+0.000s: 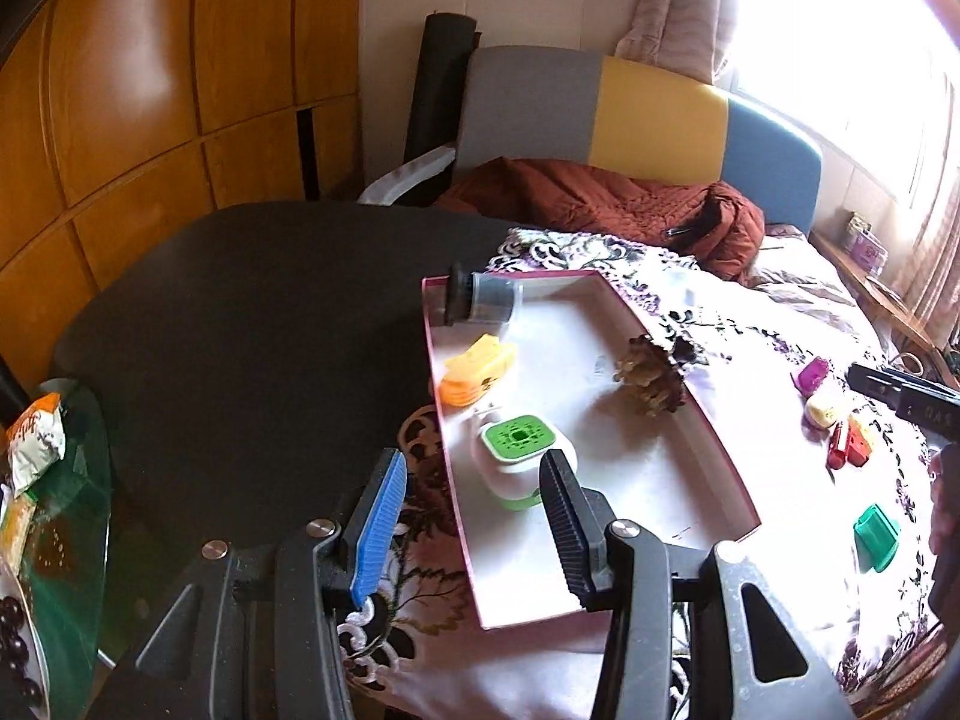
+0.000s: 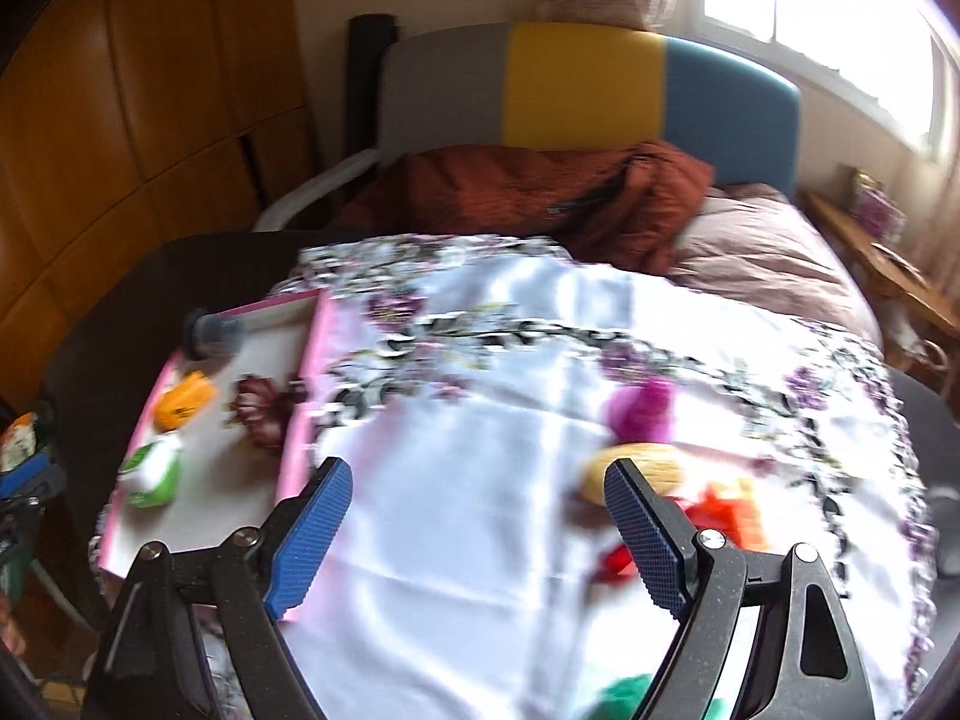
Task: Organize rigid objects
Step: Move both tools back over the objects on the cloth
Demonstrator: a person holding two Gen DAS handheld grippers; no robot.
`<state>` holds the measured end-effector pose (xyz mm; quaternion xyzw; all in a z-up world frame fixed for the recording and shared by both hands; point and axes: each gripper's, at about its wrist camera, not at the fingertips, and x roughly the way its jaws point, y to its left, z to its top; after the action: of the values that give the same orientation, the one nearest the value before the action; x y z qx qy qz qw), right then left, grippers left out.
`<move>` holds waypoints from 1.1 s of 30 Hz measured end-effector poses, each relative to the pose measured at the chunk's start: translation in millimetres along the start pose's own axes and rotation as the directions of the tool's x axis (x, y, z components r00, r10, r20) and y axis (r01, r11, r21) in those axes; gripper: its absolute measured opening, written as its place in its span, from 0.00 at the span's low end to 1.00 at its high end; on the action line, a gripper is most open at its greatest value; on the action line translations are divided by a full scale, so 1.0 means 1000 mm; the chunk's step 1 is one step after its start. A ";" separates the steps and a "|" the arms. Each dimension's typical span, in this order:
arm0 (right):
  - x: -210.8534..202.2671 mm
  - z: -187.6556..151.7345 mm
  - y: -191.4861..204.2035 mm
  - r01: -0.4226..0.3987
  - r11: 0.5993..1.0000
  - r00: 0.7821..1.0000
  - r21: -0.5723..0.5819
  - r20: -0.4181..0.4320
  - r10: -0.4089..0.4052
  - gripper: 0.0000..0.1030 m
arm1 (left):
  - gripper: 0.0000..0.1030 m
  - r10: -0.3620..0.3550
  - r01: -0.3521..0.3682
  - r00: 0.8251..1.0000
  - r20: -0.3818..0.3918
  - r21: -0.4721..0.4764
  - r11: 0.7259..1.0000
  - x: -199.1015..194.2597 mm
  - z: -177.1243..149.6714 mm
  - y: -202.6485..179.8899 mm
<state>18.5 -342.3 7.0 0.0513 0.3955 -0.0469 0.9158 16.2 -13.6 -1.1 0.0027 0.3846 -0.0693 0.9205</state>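
On floral cloth [image 1: 750,372], pink-rimmed tray [image 1: 690,414] beside bed [image 1: 798,264].

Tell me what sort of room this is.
Probably a bedroom: a padded grey, yellow and blue headboard, rumpled rust-coloured bedding and a curtained window, with wooden wardrobe panels alongside.

The cabinet [image 1: 150,90] is glossy varnished wood. The table [image 1: 252,324] looks matt and dark, and the cloth [image 1: 750,330] on it is smooth, slightly shiny printed fabric. The tray [image 1: 630,462] has a smooth pale floor and a pink rim. The orange clip [image 1: 478,373] and green-topped box [image 1: 521,456] look like smooth plastic. The pine cone [image 1: 651,373] is rough and scaly. Ribbed pads [image 1: 378,531] line the left gripper [image 1: 474,471], on matt black plastic with metal rivets.
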 end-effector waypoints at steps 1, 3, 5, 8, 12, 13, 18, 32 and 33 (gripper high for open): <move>-0.002 0.000 -0.014 0.032 0.999 0.999 0.014 0.004 -0.032 0.85 | 0.45 -0.004 0.004 1.000 -0.004 0.001 1.000 0.001 0.001 -0.002; -0.005 -0.001 -0.043 0.097 0.994 0.995 0.060 0.013 -0.098 0.85 | 0.45 -0.018 0.018 1.000 -0.013 -0.004 1.000 0.003 0.003 -0.005; -0.006 -0.005 -0.075 0.155 0.979 0.988 0.131 0.010 -0.157 0.85 | 0.45 -0.043 0.043 0.999 -0.017 -0.004 0.999 0.003 0.004 -0.010; -0.001 -0.019 -0.123 0.218 0.937 0.974 0.274 -0.008 -0.225 0.85 | 0.45 -0.081 0.082 0.996 -0.032 0.021 0.996 0.004 0.004 -0.020; 0.007 -0.051 -0.179 0.314 0.815 0.948 0.487 -0.117 -0.295 0.84 | 0.45 -0.135 0.138 0.990 -0.047 0.078 0.987 0.003 0.004 -0.043; 0.004 -0.052 -0.188 0.301 0.793 0.951 0.529 -0.103 -0.292 0.84 | 0.45 -0.148 0.152 0.988 -0.048 0.094 0.984 0.003 0.004 -0.050; -0.006 -0.062 -0.212 0.240 0.715 0.966 0.656 -0.084 -0.246 0.86 | 0.45 -0.199 0.210 0.977 -0.082 0.155 0.965 0.010 0.007 -0.089; -0.001 -0.061 -0.210 0.212 0.722 0.975 0.659 -0.095 -0.200 0.89 | 0.45 -0.281 0.332 0.936 -0.213 0.263 0.906 0.045 0.015 -0.188; -0.001 -0.061 -0.210 0.209 0.722 0.976 0.660 -0.092 -0.198 0.89 | 0.45 -0.285 0.336 0.935 -0.209 0.275 0.901 0.046 0.018 -0.194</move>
<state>-52.9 -542.6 -45.4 0.3311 0.3624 -0.2845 0.8234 36.1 -212.9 -11.9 0.0895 0.4388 -0.2740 0.8511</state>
